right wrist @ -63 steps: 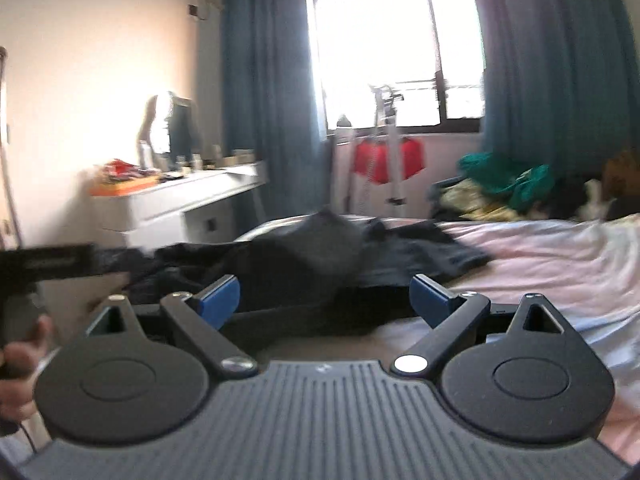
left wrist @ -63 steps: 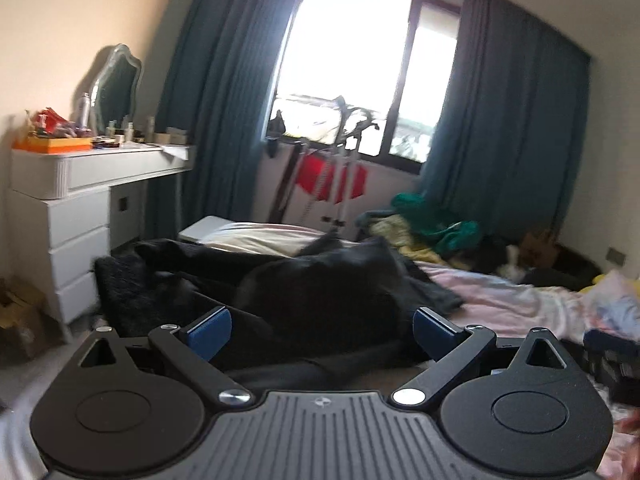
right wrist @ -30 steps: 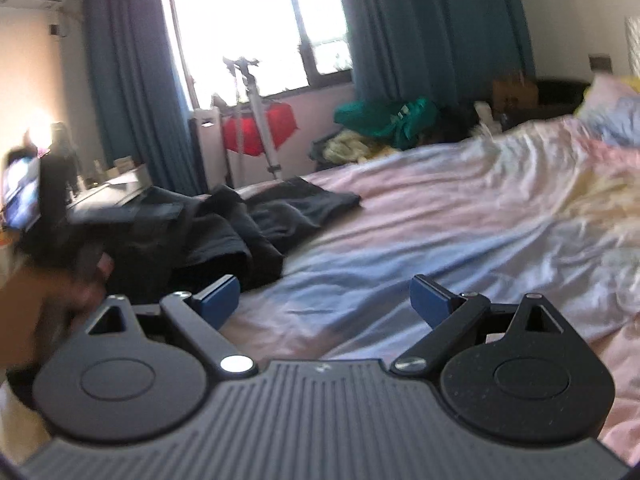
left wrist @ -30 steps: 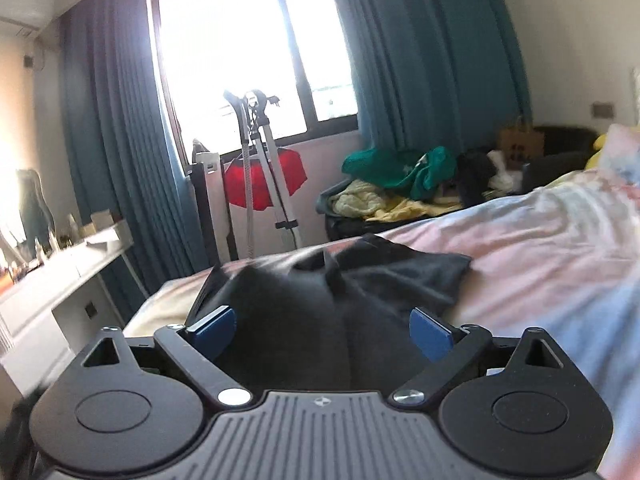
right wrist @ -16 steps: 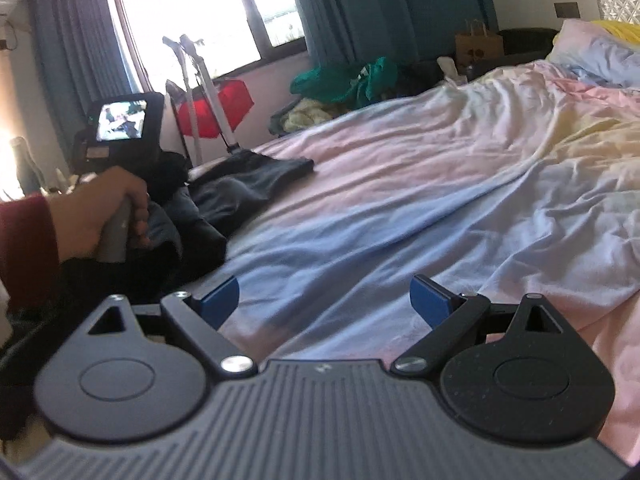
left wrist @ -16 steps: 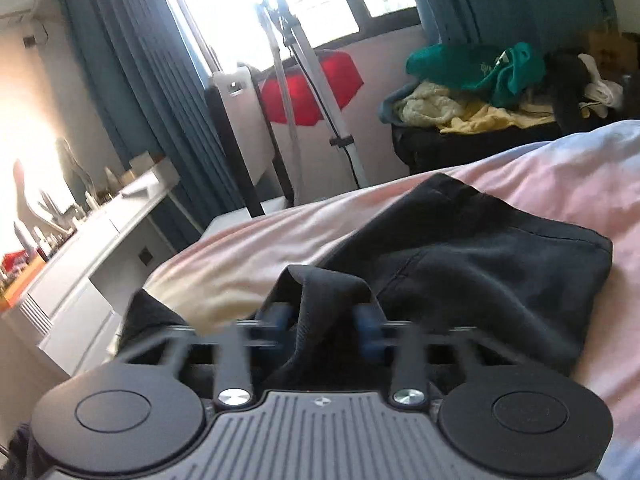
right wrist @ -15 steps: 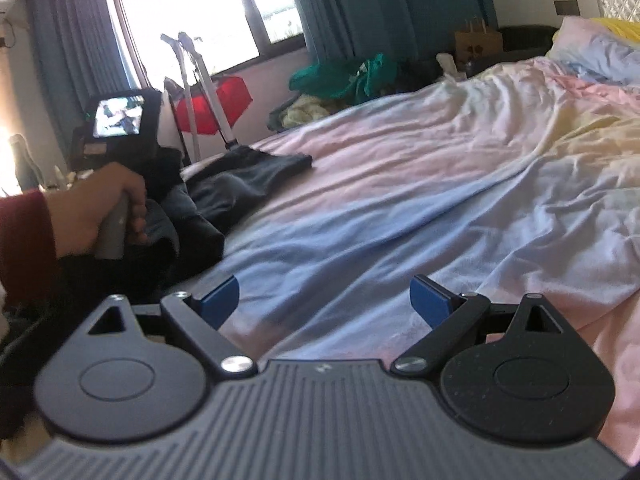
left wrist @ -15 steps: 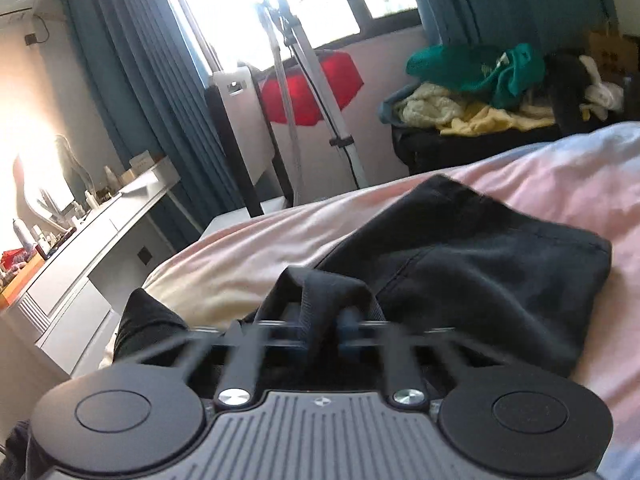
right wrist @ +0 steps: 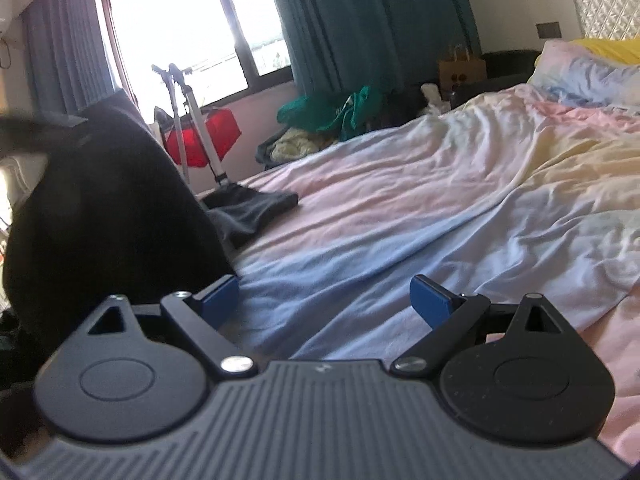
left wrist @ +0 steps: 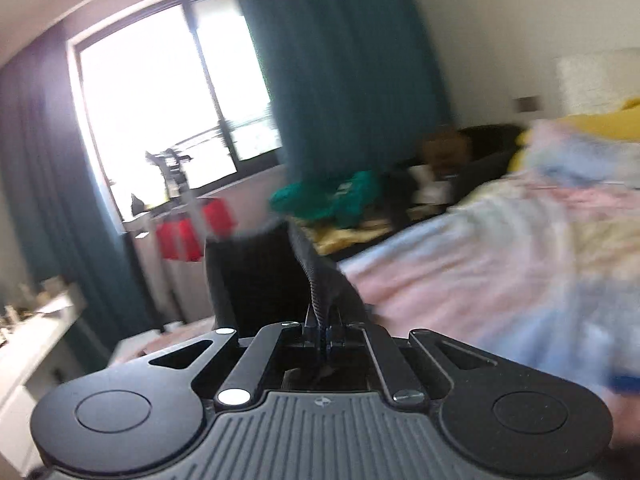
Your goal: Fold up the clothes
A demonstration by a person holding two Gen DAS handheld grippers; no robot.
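Bright daylight pours through the window (right wrist: 180, 36) between teal curtains (right wrist: 372, 24), and a bed (right wrist: 460, 200) with a rumpled pink, yellow and pale blue sheet fills the right side of both views. Beside the bed, a heap of green and yellow laundry (right wrist: 328, 120) sits under the curtain, near a red cloth on a stand (right wrist: 204, 136).

The left gripper (left wrist: 322, 334) is clenched on a ribbed edge of the black garment (left wrist: 256, 280) — the cloth rises from between its fingers and hangs lifted in front of the camera, though this view is motion-blurred. From the right wrist, the same black garment (right wrist: 104, 216) looms at the left edge, one end trailing onto the sheet. The right gripper (right wrist: 324, 300) hovers above the bed with its blue-padded fingers (right wrist: 430, 300) spread wide, gripping nothing.
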